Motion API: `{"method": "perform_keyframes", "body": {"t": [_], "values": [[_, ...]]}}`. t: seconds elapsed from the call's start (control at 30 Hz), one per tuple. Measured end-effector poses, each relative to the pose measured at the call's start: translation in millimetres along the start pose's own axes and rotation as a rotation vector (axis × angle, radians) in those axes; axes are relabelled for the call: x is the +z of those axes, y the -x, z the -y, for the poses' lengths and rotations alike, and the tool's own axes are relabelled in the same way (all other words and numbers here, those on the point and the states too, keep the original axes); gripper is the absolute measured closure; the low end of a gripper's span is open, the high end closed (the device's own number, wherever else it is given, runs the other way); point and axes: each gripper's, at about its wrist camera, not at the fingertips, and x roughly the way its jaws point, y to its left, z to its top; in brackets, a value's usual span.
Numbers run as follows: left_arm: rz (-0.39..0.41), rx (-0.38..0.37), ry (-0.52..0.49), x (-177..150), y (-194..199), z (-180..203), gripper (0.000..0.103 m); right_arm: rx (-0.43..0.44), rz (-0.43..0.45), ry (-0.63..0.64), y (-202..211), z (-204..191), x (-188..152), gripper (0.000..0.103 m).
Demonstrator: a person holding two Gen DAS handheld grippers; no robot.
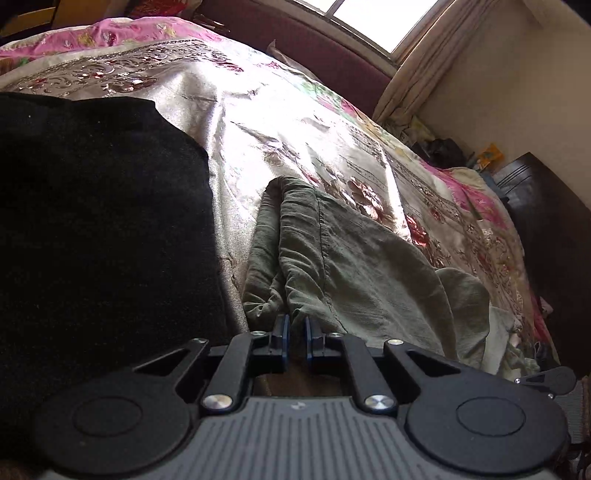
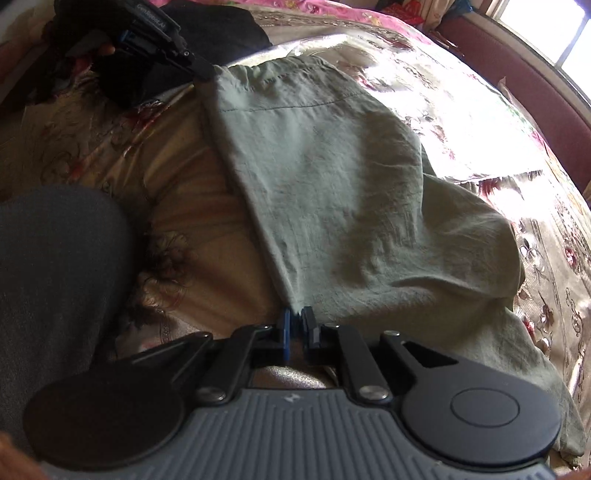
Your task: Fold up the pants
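The olive-green pants (image 2: 351, 192) lie on a shiny floral bedspread (image 2: 461, 99). My right gripper (image 2: 296, 325) is shut on the near edge of the pants. My left gripper (image 1: 296, 328) is shut on a gathered corner of the pants (image 1: 351, 258). In the right wrist view the left gripper (image 2: 201, 70) shows at the far end, pinching the other corner of the same edge. The edge runs taut between the two grippers. The rest of the pants drapes to the right over the bed.
A black folded garment (image 1: 99, 221) lies on the bed left of the pants. A dark red headboard (image 1: 314, 40) and a bright window (image 1: 369, 14) stand beyond the bed. A dark cabinet (image 1: 546, 229) stands at the right. A grey clothed leg (image 2: 55, 277) is at the left.
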Motion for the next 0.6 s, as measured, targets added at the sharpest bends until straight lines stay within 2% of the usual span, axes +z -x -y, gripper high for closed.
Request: {"method": "perform_keyframes", "body": {"t": [0.1, 0.23, 0.3, 0.4, 0.5, 0.6], "values": [[0.03, 0.083, -0.066, 0.8, 18.9, 9.5, 0.078, -0.015, 0.023, -0.012, 11.5, 0.3, -0.4, 0.091], [0.072, 0.057, -0.169, 2.5, 33.6, 45.3, 0.078, -0.047, 0.066, -0.102, 25.5, 12.4, -7.8, 0.088], [0.068, 0.037, -0.239, 2.2, 28.2, 71.9, 0.072, -0.06, 0.059, -0.149, 25.0, 20.8, -12.7, 0.088], [-0.023, 0.024, -0.304, -4.2, -3.4, 101.7, 0.067, -0.079, 0.042, -0.253, 25.6, 41.6, -27.7, 0.088], [-0.153, 0.071, -0.378, -21.3, -48.4, 116.7, 0.068, -0.113, 0.054, -0.363, 37.2, 67.5, -48.5, 0.088], [-0.168, 0.094, -0.394, -26.3, -56.8, 128.5, 0.068, -0.157, 0.067, -0.498, 51.4, 100.6, -77.4, 0.087]]}}
